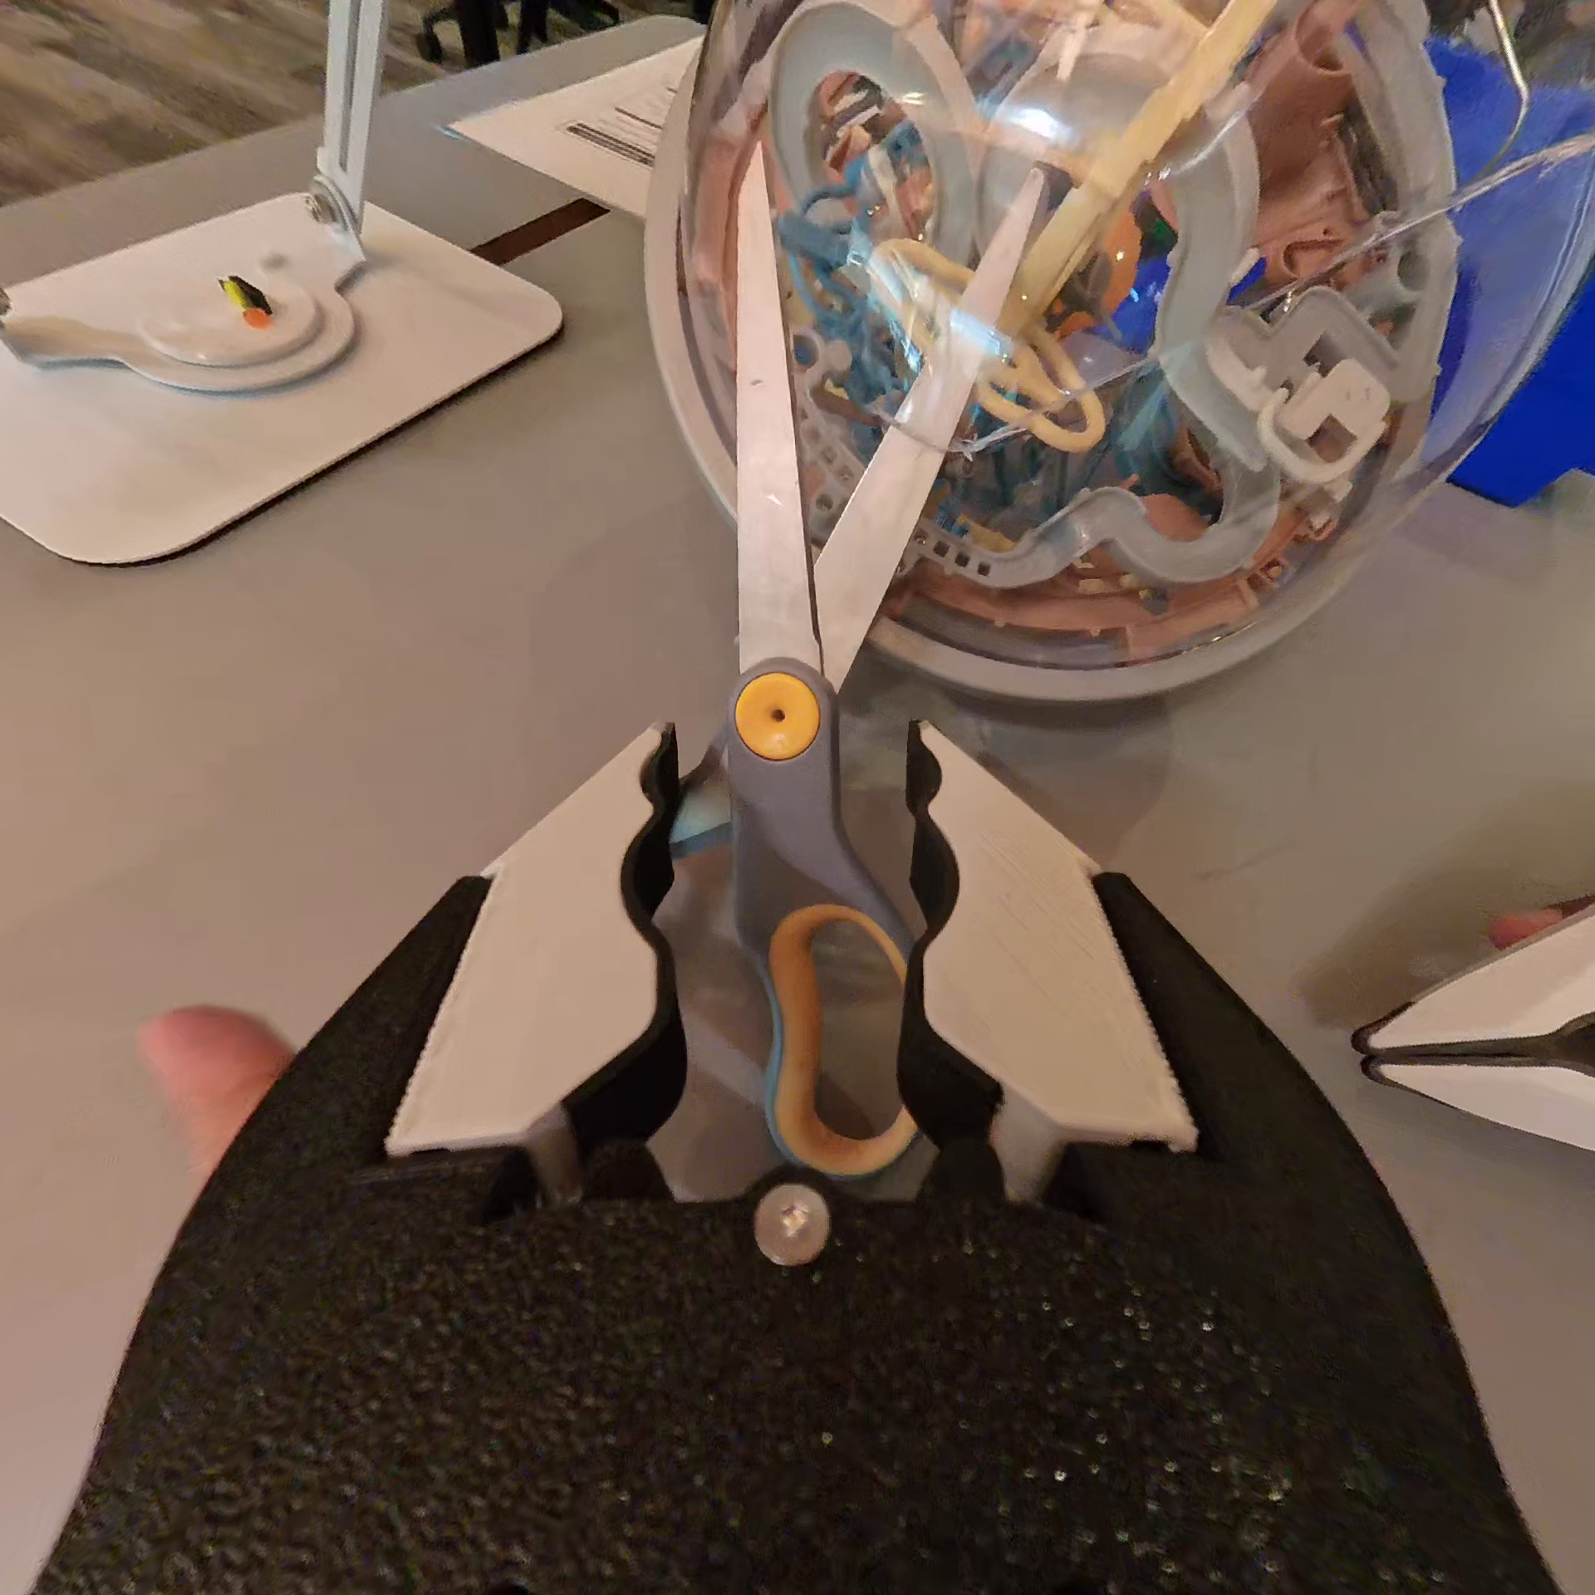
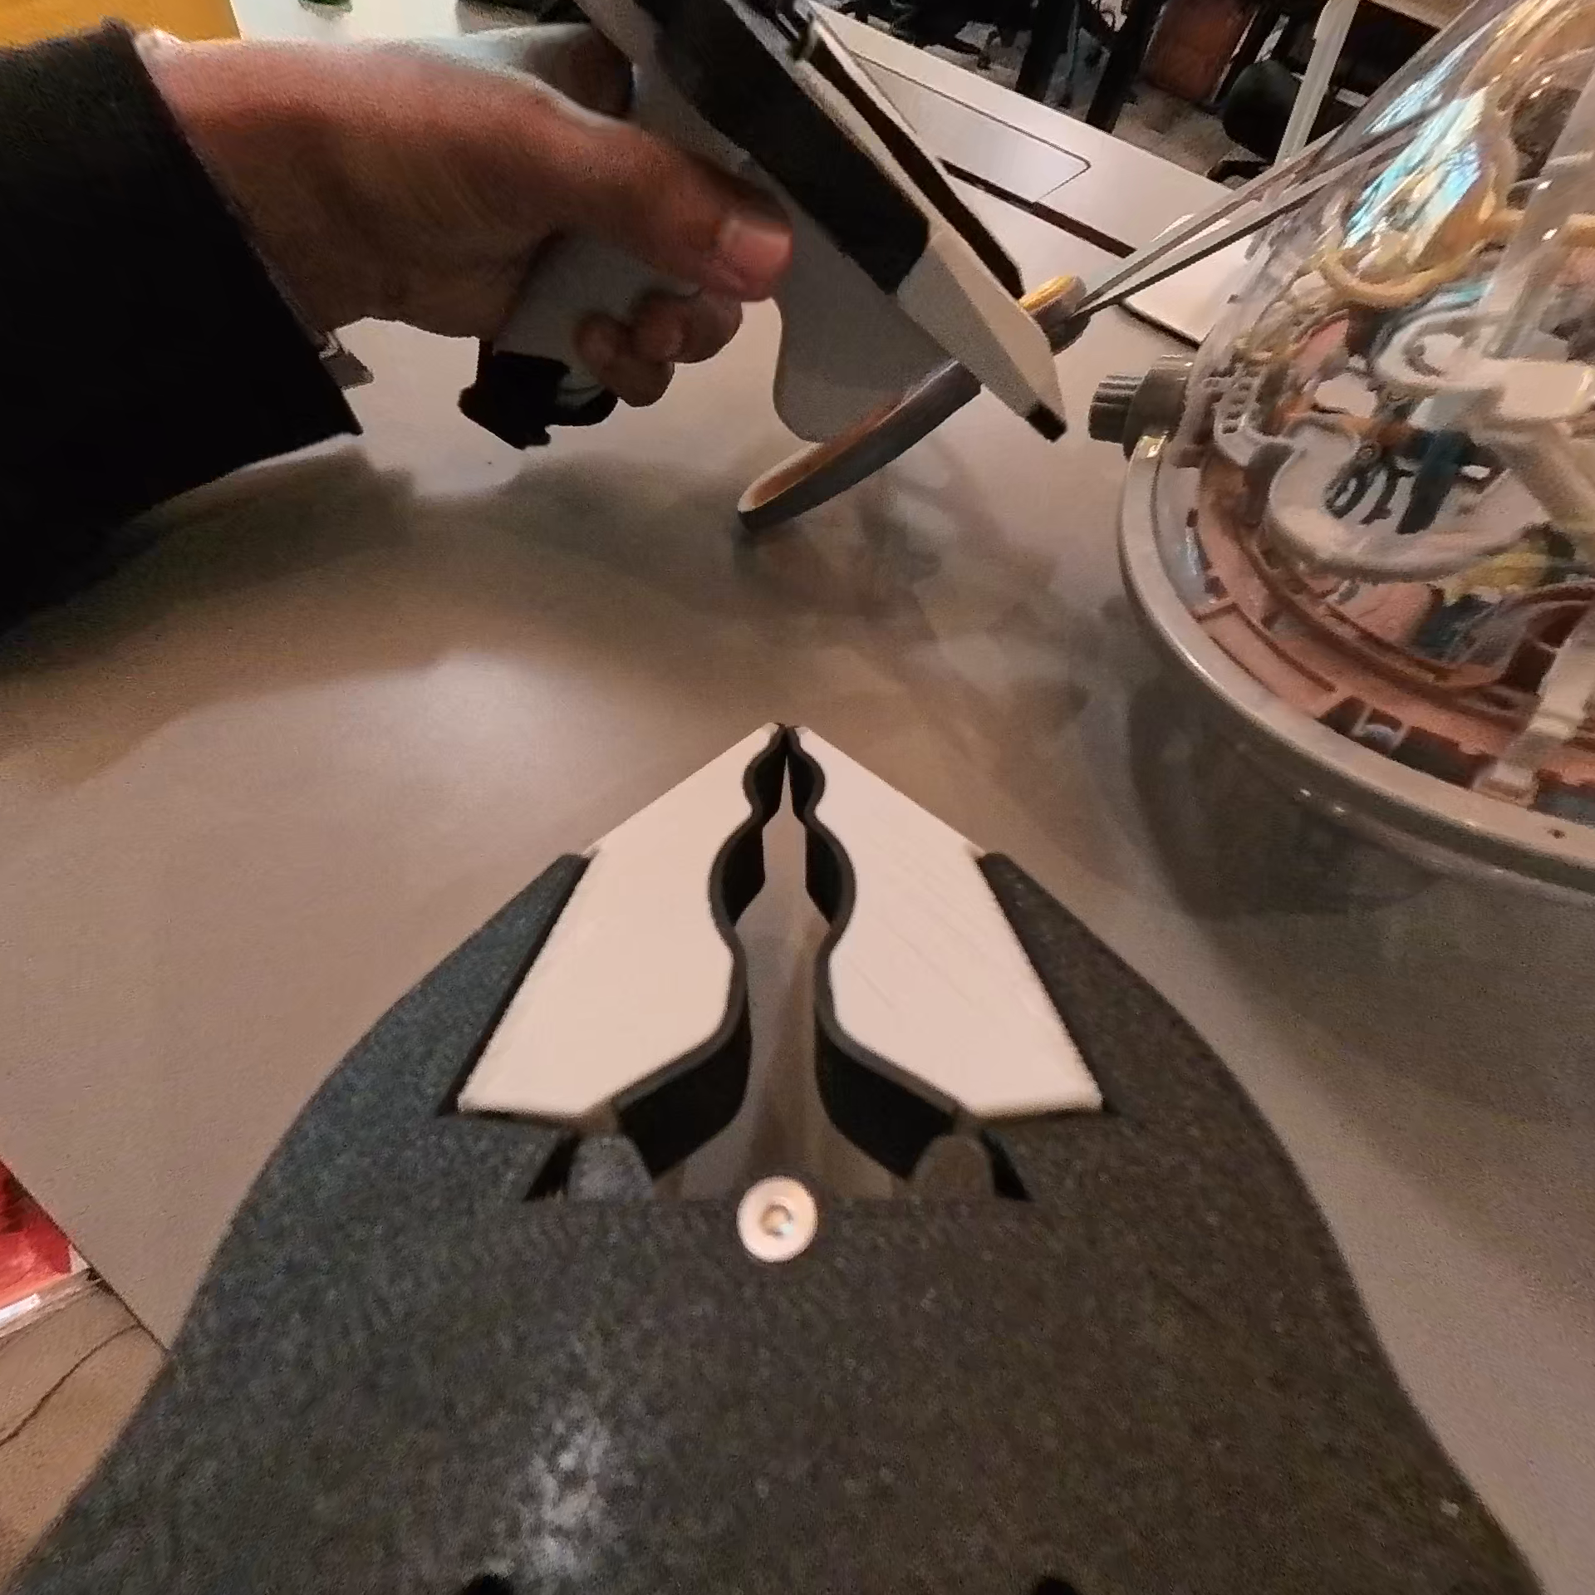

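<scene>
Scissors (image 1: 781,716) between gripper fingers (image 1: 552,949), grey table (image 1: 345,777).

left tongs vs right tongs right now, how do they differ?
Left tongs are spread around the scissors' handle; right tongs are shut on nothing. Left sits by the clear ball maze; right hovers over bare table. Both have white fingers with black pads.
</scene>
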